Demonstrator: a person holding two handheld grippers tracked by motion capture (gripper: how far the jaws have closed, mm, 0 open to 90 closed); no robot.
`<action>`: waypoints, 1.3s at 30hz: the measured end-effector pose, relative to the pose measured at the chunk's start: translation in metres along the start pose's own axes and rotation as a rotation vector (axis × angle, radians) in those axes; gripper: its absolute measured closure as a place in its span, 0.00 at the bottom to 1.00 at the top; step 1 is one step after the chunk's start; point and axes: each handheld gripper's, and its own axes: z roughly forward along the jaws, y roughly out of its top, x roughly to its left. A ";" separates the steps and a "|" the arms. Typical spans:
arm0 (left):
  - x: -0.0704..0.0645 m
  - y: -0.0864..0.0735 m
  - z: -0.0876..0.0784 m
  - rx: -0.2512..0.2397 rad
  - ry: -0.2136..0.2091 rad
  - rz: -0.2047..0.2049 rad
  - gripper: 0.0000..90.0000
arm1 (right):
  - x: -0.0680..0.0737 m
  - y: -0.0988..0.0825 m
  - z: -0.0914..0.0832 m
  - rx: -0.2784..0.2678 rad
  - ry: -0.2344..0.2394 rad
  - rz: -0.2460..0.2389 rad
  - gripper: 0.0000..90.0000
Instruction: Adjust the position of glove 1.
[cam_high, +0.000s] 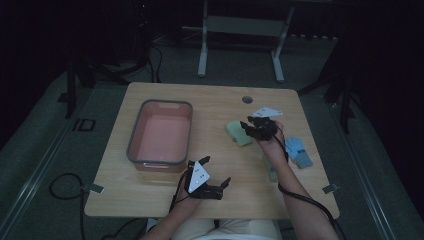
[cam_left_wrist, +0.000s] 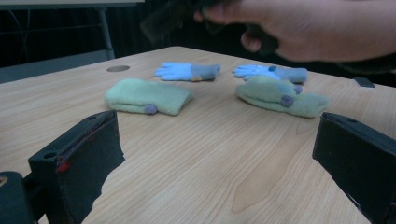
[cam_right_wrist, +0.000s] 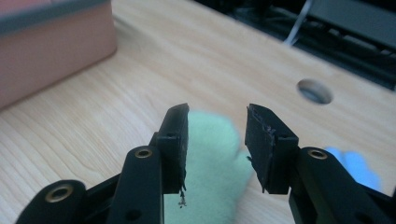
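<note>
a: green mitten (cam_right_wrist: 212, 158), where?
b: flat on the table (cam_high: 215, 100), right of centre, between the right gripper (cam_right_wrist: 217, 140)'s jaws; they stand partly apart over it, gripping nothing.
a: left gripper (cam_left_wrist: 219, 154)?
b: wide open, empty, near the front edge; bare wood ahead.
a: counts?
b: the left gripper view shows two green mittens, second (cam_left_wrist: 280, 97), and two blue gloves (cam_left_wrist: 187, 71), (cam_left_wrist: 271, 72). one pink bin (cam_high: 161, 132) stands left in the high view, bare wood between it and the mittens.
</note>
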 end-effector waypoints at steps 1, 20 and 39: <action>0.000 0.000 0.000 -0.001 0.001 0.000 0.01 | 0.000 -0.003 0.005 0.009 0.006 0.000 0.66; 0.000 0.000 0.000 -0.001 -0.001 0.001 0.01 | -0.003 -0.019 0.061 0.169 0.046 0.015 0.69; 0.000 0.000 0.000 0.000 0.002 0.000 0.01 | 0.012 -0.015 0.053 0.208 -0.008 0.107 0.97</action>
